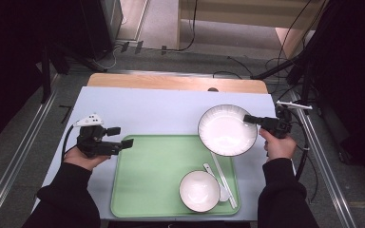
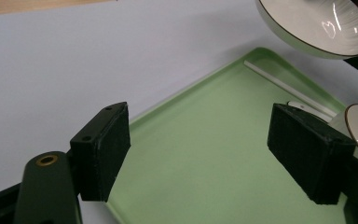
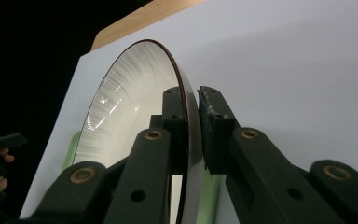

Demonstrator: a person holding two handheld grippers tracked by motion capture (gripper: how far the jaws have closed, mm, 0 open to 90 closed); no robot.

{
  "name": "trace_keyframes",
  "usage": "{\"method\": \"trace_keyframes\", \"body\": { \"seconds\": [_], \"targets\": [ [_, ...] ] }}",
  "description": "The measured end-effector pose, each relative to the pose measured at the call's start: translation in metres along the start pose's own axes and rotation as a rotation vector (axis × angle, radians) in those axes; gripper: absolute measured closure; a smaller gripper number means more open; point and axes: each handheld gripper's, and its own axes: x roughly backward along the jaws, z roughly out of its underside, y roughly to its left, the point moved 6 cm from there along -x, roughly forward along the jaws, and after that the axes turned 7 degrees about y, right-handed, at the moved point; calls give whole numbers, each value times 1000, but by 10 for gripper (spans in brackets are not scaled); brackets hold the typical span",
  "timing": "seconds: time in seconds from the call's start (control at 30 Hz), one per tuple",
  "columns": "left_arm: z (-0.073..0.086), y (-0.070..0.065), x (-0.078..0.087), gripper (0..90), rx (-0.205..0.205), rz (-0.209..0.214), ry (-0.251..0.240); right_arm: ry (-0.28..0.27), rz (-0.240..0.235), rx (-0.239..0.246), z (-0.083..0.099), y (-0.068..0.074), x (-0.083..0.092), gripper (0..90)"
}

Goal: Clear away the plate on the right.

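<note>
- The right gripper (image 1: 250, 119) pinches the right rim of the plate (image 1: 226, 129), one jaw inside the rim and one outside, as the right gripper view shows
- The plate (image 3: 135, 107) is held up off the table, over the tray's far right corner and the white sheet (image 1: 161, 111)
- The left gripper (image 1: 121, 137) has its jaws spread wide with nothing between them, over the left edge of the tray (image 1: 152, 171)
- In the left gripper view the open jaws frame bare green tray (image 2: 205, 154)
- A bowl (image 1: 199, 191) sits on the tray's near right part
- A spoon (image 1: 217, 183) lies just right of the bowl, with chopsticks (image 1: 224, 179) beside it
</note>
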Motion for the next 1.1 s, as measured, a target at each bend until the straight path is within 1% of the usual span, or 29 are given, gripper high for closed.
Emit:
{"method": "trace_keyframes", "body": {
  "seconds": [0.07, 0.13, 0.2, 0.23, 0.3, 0.4, 0.47, 0.5, 0.53, 0.57, 0.6, 0.73, 0.87, 1.1],
  "targets": [
    [-3, -2, -1, 234, -3, 0, -7, 5, -11, 3, -2, 6, -5, 830],
    [-5, -3, -3, 265, -14, -5, -10, 10, -17, 11, -3, 12, -11, 829],
    [-7, -5, -5, 279, -10, -3, -4, 22, -21, 18, -4, 19, -18, 829],
    [-8, -6, -6, 283, -16, -2, 0, 27, -22, 18, -5, 22, -20, 829],
    [-10, -7, -9, 288, -12, -2, 6, 36, -23, 29, -5, 28, -27, 829],
    [-13, -10, -12, 299, -1, 6, -2, 49, -37, 36, -5, 36, -36, 829],
    [-15, -11, -14, 301, -4, 9, -4, 56, -46, 40, -5, 41, -42, 829],
    [-15, -12, -15, 303, -2, 4, -9, 59, -48, 41, -4, 44, -45, 829],
    [-16, -12, -15, 304, -13, -4, -8, 63, -51, 42, -4, 46, -48, 829],
    [-17, -13, -16, 307, -12, -10, -12, 69, -54, 47, -3, 49, -51, 828],
    [-17, -14, -18, 314, -14, -4, -14, 73, -57, 52, -3, 51, -54, 829],
    [-20, -17, -24, 344, 5, -11, -1, 87, -68, 66, 0, 60, -64, 828],
    [-24, -21, -29, 372, 21, -5, -8, 99, -80, 70, 3, 69, -74, 826],
    [-30, -26, -41, 410, 58, -5, -5, 120, -101, 87, 7, 84, -89, 826]
  ]
}}
